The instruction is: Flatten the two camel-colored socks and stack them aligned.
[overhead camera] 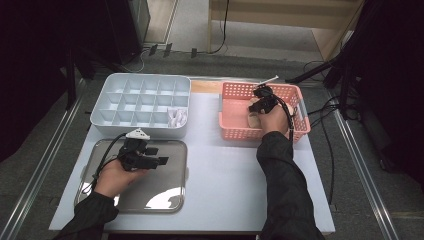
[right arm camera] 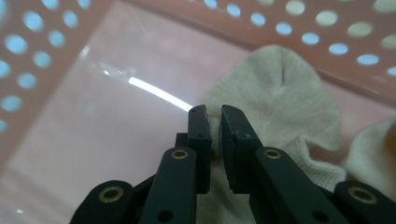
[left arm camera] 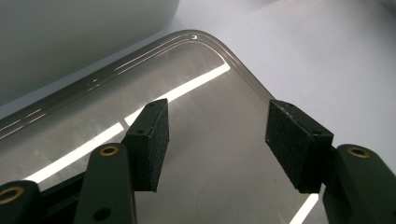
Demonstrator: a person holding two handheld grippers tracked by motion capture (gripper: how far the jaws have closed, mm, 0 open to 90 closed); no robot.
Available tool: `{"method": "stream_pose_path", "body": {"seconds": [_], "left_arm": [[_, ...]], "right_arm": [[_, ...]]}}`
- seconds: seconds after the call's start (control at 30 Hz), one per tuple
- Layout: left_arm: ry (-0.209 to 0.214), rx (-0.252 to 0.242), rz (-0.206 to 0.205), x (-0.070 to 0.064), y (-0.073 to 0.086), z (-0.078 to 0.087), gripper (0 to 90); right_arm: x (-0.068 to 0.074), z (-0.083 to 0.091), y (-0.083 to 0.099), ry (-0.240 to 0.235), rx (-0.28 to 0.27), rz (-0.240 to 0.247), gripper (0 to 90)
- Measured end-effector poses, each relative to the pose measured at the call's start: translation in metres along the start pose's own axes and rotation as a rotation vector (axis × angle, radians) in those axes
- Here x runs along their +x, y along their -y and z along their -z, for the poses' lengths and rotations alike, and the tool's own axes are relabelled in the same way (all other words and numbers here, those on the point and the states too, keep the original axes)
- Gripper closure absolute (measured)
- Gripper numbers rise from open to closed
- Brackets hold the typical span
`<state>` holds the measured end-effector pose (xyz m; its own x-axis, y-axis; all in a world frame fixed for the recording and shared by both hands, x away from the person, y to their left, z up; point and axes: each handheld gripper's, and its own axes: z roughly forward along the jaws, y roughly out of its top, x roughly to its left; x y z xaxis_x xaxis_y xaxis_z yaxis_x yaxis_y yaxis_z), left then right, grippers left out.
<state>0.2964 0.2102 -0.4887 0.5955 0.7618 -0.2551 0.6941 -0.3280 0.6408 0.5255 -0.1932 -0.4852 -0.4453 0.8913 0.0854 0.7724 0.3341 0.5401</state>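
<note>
A beige sock (right arm camera: 280, 88) lies in the pink perforated basket (overhead camera: 235, 132) at the back right of the table. My right gripper (right arm camera: 215, 122) is down inside the basket with its jaws shut on a fold of the sock's edge. In the high view the right gripper (overhead camera: 262, 100) reaches into the basket beside the sock (overhead camera: 253, 119). My left gripper (left arm camera: 217, 140) hovers just over the steel tray (left arm camera: 187, 60), jaws wide apart and holding nothing. From above, the left gripper (overhead camera: 159, 155) is over the tray (overhead camera: 170, 200) at the front left.
A white divided organiser box (overhead camera: 112, 95) stands at the back left, with a white bundle (overhead camera: 176, 116) in its front right cell. Another beige piece (right arm camera: 373, 144) lies at the right in the basket. Cables (overhead camera: 325, 107) run off the table's right side.
</note>
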Motion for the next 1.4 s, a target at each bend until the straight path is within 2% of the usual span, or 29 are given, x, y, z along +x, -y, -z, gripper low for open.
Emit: {"method": "stream_pose_path", "body": {"seconds": [0.13,0.23,0.47,0.67,0.87,1.1,1.4], "left_arm": [[0.000,0.003,-0.003,0.000,-0.001,0.000,41.3],[0.001,0.003,-0.006,-0.001,-0.001,-0.001,41.3],[0.007,0.003,-0.018,-0.003,-0.004,-0.004,41.3],[0.020,-0.004,-0.027,-0.004,-0.008,-0.005,41.3],[0.032,-0.002,-0.034,-0.005,-0.011,-0.008,41.3],[0.042,-0.006,-0.041,-0.007,-0.014,-0.010,41.0],[0.054,-0.007,-0.039,-0.005,-0.015,-0.010,41.1]], "right_arm": [[-0.003,0.012,-0.003,-0.044,-0.044,-0.057,84.6],[-0.003,0.020,-0.006,-0.062,-0.055,-0.069,84.6],[0.008,0.045,-0.010,-0.073,-0.111,-0.005,84.7],[0.020,0.068,-0.014,-0.108,-0.146,0.033,84.8],[0.035,0.088,-0.013,-0.124,-0.156,0.071,84.9],[0.051,0.107,-0.009,-0.165,-0.165,0.103,84.8],[0.070,0.126,0.006,-0.217,-0.177,0.131,84.8]]}}
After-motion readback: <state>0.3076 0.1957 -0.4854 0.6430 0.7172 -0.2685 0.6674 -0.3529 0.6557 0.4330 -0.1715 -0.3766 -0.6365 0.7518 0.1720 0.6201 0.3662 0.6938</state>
